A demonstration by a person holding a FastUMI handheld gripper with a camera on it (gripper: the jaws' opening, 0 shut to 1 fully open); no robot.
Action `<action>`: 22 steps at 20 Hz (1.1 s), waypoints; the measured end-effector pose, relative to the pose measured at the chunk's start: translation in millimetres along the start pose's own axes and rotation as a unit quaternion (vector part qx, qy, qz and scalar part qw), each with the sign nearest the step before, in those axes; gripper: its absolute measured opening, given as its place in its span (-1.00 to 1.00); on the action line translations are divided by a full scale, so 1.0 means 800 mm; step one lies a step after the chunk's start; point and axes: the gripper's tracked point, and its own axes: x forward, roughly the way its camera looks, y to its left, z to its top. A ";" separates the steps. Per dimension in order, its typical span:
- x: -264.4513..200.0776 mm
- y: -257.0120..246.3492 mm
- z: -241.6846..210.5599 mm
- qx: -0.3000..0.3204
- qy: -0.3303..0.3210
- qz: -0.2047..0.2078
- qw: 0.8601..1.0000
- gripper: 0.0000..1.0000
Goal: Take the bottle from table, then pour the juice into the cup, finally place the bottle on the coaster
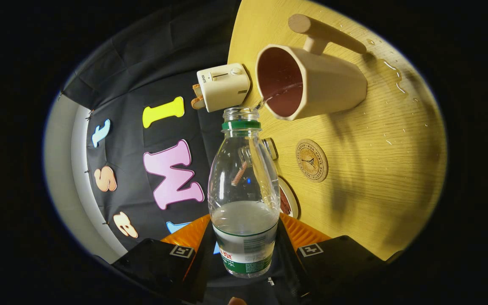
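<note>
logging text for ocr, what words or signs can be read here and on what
Round wooden coaster: ring lettering round a tower sign, too small.
Cream toaster: one tiny word, blurred.
Clear plastic bottle, held between the fingers of the gripper: label print blurred.

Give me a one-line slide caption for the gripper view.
Gripper shut on tilted bottle, pouring a thin stream into the cup on the table.

The bottle (244, 199) sits clamped between the gripper (244, 250) fingers, its open mouth at the rim of the cup (311, 82) just ahead on the table (375, 190) — the coaster (311, 160) lies beside the bottle, nearer than the cup, and the toaster (223, 87) stands next to the cup at the table's edge
</note>
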 end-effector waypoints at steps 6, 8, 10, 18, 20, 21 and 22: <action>0.000 0.002 -0.001 0.009 0.005 0.001 1.000 0.49; 0.000 0.002 -0.001 0.012 0.007 0.000 1.000 0.49; -0.001 0.003 -0.002 0.020 0.006 -0.001 1.000 0.49; -0.002 0.012 -0.004 0.046 0.005 0.004 0.999 0.49; -0.002 0.013 -0.002 0.052 0.002 0.004 0.999 0.49; -0.002 0.014 -0.001 0.058 0.000 0.005 0.998 0.49; -0.002 0.017 -0.001 0.062 -0.001 0.006 0.998 0.49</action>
